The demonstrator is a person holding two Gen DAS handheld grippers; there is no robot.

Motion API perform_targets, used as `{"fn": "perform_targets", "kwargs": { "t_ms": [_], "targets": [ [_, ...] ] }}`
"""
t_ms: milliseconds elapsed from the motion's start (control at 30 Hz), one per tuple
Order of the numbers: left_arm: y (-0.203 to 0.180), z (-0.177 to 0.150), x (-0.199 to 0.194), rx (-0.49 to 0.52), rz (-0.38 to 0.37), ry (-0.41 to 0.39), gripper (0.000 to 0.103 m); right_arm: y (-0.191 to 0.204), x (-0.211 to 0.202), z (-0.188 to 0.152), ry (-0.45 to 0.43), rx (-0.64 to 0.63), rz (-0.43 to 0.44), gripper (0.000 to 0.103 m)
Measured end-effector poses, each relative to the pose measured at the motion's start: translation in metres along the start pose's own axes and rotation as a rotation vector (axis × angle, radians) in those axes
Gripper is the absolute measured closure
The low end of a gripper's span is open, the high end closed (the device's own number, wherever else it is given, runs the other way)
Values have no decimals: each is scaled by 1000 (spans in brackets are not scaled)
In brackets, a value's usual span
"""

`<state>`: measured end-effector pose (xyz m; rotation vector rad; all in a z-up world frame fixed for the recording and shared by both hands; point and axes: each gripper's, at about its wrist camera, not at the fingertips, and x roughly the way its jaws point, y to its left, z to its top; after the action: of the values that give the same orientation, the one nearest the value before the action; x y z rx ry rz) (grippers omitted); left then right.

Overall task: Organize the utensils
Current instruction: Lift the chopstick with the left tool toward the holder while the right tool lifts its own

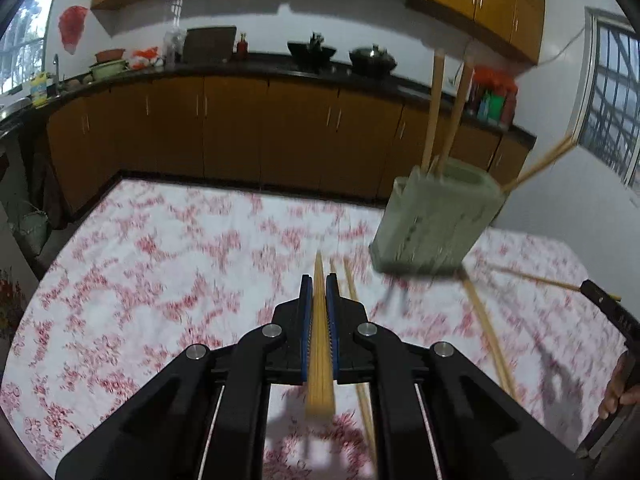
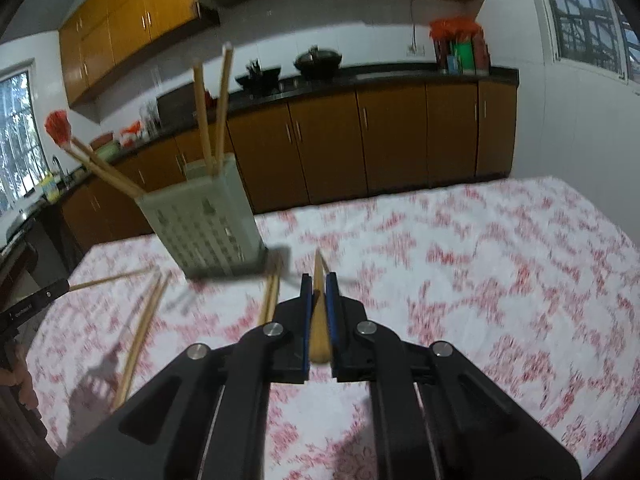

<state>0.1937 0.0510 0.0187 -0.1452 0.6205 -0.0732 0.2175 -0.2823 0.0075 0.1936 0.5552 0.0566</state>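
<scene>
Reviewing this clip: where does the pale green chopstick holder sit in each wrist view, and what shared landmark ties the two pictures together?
Left wrist view: the chopstick holder stands right of centre on the floral tablecloth, beyond the gripper, with chopsticks sticking out of it.
Right wrist view: the chopstick holder stands left of centre, near the table's far edge.
Shared landmark: the lidded black wok on the dark counter behind.

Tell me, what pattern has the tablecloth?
White tablecloth with a red floral print, clearest in the right wrist view.
</scene>
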Motion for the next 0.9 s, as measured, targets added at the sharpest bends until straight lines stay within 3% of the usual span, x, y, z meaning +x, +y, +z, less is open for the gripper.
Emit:
{"fn": "perform_targets", "kwargs": {
  "t_ms": [333,533,900],
  "targets": [
    [-9,24,-15,19,-17,-76,96,10,-10,17,-66,-10,19,95],
    [-23,46,-34,57,-49,-141,95,19,-28,47,-134,-14,54,95],
    [-65,85,-68,109,-177,-261,96,49,-74,107,-312,-3,207,95]
  ]
}}
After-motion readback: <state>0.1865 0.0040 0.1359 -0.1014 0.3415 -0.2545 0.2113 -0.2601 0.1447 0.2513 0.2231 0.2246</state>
